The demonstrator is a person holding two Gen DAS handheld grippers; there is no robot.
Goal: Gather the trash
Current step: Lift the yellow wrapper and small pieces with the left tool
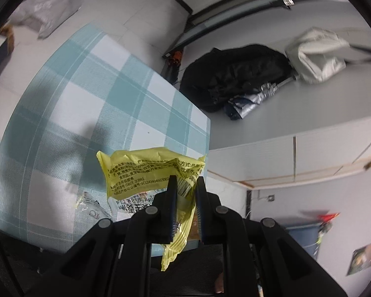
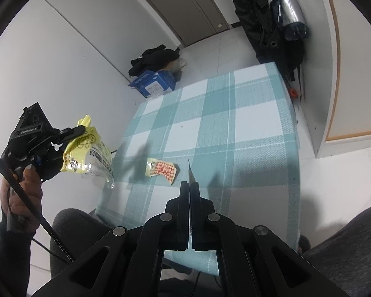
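My left gripper point(image 1: 185, 185) is shut on a yellow snack wrapper point(image 1: 146, 173) and holds it above the near edge of the checked table point(image 1: 86, 94); a clear printed wrapper point(image 1: 136, 204) hangs with it. The right wrist view shows that left gripper point(image 2: 69, 143) off the table's left side with both wrappers point(image 2: 86, 153). My right gripper point(image 2: 191, 185) is shut on a thin flat scrap point(image 2: 191, 172) seen edge-on. A red-and-white patterned wrapper point(image 2: 163, 169) lies on the table point(image 2: 235, 123) just left of my right gripper.
A blue cardboard box point(image 2: 155, 84) and dark clothes point(image 2: 155, 57) sit on the floor beyond the table. A black coat point(image 1: 235, 79) and a silver umbrella point(image 2: 287, 7) hang by the wall. A blue bin point(image 1: 306, 235) stands at the lower right. My knees flank the near table edge.
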